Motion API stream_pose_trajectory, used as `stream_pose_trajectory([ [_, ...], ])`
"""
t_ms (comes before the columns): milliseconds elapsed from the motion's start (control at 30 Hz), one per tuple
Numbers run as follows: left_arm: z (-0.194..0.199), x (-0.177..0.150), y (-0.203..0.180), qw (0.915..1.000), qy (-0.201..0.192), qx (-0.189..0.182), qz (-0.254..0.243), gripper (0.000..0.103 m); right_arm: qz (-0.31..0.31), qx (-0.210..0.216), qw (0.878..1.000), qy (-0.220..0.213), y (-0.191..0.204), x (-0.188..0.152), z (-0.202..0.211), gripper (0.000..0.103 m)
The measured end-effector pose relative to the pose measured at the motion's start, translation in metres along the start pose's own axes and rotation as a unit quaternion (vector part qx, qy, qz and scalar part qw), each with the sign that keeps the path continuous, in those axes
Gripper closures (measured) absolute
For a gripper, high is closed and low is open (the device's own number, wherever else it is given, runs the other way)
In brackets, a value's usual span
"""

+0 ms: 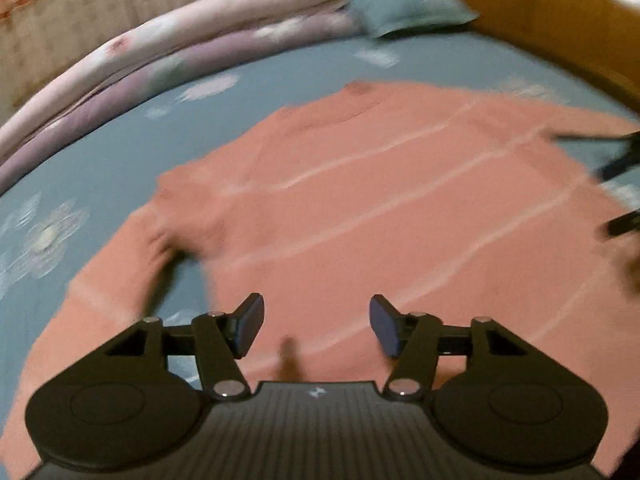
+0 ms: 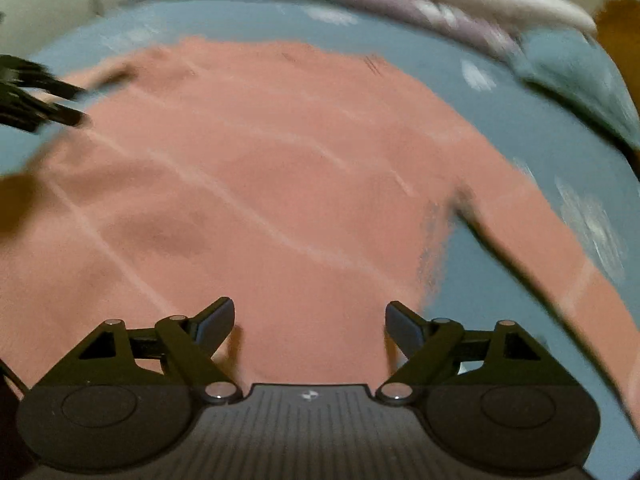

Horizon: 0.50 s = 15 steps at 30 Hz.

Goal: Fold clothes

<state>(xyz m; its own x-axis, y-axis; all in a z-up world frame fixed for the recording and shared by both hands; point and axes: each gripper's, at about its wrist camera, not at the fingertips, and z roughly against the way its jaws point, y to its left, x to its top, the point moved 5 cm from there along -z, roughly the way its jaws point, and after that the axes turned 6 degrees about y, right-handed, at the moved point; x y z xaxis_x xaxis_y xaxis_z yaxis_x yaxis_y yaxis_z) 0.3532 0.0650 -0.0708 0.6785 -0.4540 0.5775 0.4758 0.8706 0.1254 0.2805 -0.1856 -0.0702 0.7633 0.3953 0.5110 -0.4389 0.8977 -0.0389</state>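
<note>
Ahead of and beneath both pairs of tongs: a salmon-pink sweater (image 1: 360,208), spread flat, faint pale stripes crossing the body. Neck opening at the far edge from the tongs, hem nearest them, so long axis running away from the fingers toward the rolled bedding. One sleeve stretched out past the left side of the left gripper (image 1: 316,326), the other trailing down past the right side of the right gripper (image 2: 310,326).

Left gripper hanging over the lower body of the sweater, fingers apart, nothing between the blue pads (image 1: 251,326), only pink cloth visible below. Right gripper likewise spread wide and empty, angled down at the hem area.

Under the sweater, a blue bedsheet (image 1: 120,160) printed with white flowers. Beyond the neckline, a rolled quilt (image 1: 160,52) in white and lilac along the far edge of the bed, and a blue pillow (image 1: 408,4) beside it. Behind that, a beige patterned wall (image 1: 60,4).

Seen only from the left wrist: an orange-brown wooden headboard (image 1: 520,12) curving round the right side, plus dark fingers of the other tool at the right border. Seen from the right wrist: the other tool's dark tips at the left border and, below them, a brown blur, possibly a hand, too smeared to say. Both views are heavily motion-blurred.
</note>
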Motion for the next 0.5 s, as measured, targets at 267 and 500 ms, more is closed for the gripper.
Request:
stream_pose_trajectory([
  [267, -0.005, -0.059, -0.007, 0.9932, 0.073, 0.004, 0.091, 0.037, 0.030, 0.056, 0.998, -0.024, 0.043, -0.034, -0.009, 0.013],
  [500, 0.074, -0.072, -0.044, 0.9979, 0.006, 0.057, 0.031, 0.035, 0.074, 0.018, 0.997, -0.027, 0.045, -0.075, 0.039, 0.014],
])
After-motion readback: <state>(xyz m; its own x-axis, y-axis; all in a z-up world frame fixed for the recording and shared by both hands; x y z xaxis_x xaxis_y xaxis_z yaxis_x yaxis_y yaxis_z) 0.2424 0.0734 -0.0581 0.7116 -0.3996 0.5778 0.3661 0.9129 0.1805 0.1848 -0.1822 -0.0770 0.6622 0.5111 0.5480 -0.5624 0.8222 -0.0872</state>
